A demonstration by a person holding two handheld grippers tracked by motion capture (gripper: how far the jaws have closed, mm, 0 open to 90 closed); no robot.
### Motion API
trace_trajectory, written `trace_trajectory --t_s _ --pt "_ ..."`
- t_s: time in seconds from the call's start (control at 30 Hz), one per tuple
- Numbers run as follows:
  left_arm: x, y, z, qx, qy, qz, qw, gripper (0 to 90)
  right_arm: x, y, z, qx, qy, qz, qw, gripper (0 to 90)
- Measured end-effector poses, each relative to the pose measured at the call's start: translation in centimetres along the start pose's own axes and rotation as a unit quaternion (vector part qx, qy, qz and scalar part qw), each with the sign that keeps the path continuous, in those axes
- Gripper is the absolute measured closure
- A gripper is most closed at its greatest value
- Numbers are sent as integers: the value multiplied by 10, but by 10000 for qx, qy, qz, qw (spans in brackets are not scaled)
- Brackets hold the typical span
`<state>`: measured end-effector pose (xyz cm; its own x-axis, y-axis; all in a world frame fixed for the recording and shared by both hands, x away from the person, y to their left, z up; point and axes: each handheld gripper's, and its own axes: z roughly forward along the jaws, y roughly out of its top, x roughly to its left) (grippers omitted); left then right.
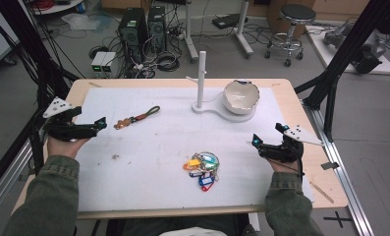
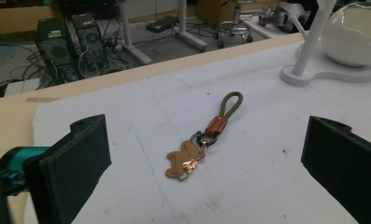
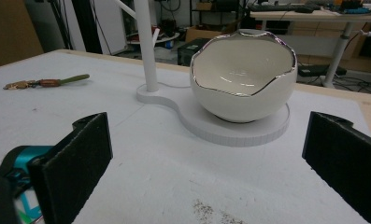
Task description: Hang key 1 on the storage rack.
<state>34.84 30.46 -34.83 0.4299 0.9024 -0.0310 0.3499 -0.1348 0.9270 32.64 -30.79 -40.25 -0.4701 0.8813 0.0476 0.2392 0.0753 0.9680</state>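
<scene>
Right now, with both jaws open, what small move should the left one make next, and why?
Probably ease the left hand-held gripper forward and down over the bear keychain. Its jaws stand open and empty, and the keychain lies flat on the white mat straight ahead between them, untouched.

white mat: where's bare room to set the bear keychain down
Bare mat lies between the bear keychain and the coloured key tags, and along the near edge. It is crowded around the stand and eggshell bowl.
</scene>
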Motion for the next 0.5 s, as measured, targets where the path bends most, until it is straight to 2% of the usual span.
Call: trace_trajectory --t_s 0.5 --pt "-2 17 18 156 -183 146 9996 17 -1 0 1 24 -12 19 10000 7"
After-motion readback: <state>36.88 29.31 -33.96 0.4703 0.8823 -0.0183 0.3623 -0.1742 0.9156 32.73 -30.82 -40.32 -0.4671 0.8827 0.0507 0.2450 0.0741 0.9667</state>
